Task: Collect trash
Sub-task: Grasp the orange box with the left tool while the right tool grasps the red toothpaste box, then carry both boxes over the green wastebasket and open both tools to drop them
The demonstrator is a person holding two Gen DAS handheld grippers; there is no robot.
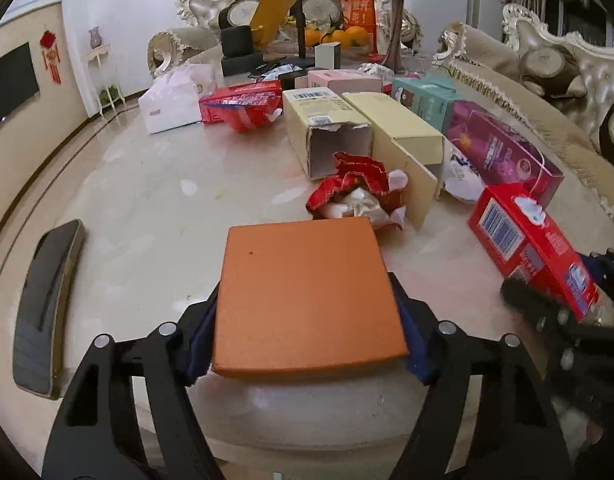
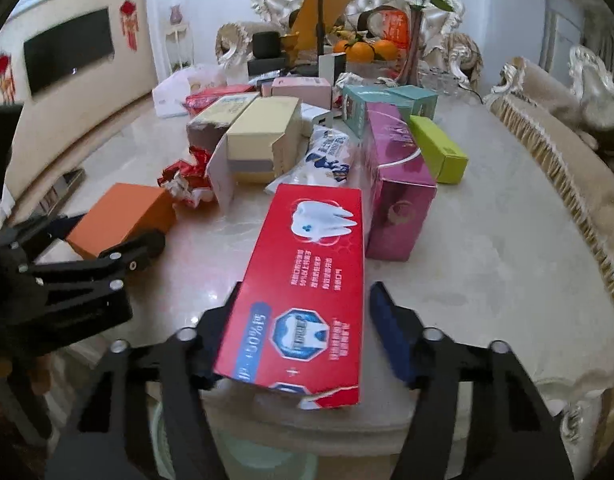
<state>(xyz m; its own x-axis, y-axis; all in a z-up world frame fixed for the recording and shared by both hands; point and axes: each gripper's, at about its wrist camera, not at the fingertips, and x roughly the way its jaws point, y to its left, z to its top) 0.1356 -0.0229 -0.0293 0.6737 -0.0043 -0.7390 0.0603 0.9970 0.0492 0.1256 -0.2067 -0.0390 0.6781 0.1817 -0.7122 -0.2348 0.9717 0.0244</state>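
Now, note the left gripper (image 1: 307,286) with jaws clamped on the sides of the flat orange cardboard box (image 1: 307,296), at 6 o'clock on the pale marble table (image 1: 139,208), near its front edge. Note also the right gripper (image 2: 303,292) bracketing the long red toothpaste carton (image 2: 307,280), at 3 o'clock from the orange box. With the left pad against the carton and a sliver of table showing beside the right pad, cannot tell whether clamped or merely close. Before lifting, squeeze until both pads bear on the carton's long sides; judged a light, hollow thing, so press gently to avoid crushing or buckling. Grip near the middle rather than the torn near end, to stop the far end drooping. Lift both boxes straight up first, then draw back toward 6 o'clock. That should clear the crumpled red foil wrapper (image 1: 355,192) at 12 o'clock of the orange box and the tall magenta box (image 2: 399,200) at 1 o'clock of the carton. Mind the dark phone (image 1: 47,304) at 9 o'clock. Keep the two grippers apart while carrying. Look for the pale green shape (image 2: 235,444) below the table edge, possibly a bin, though too unclear to say.
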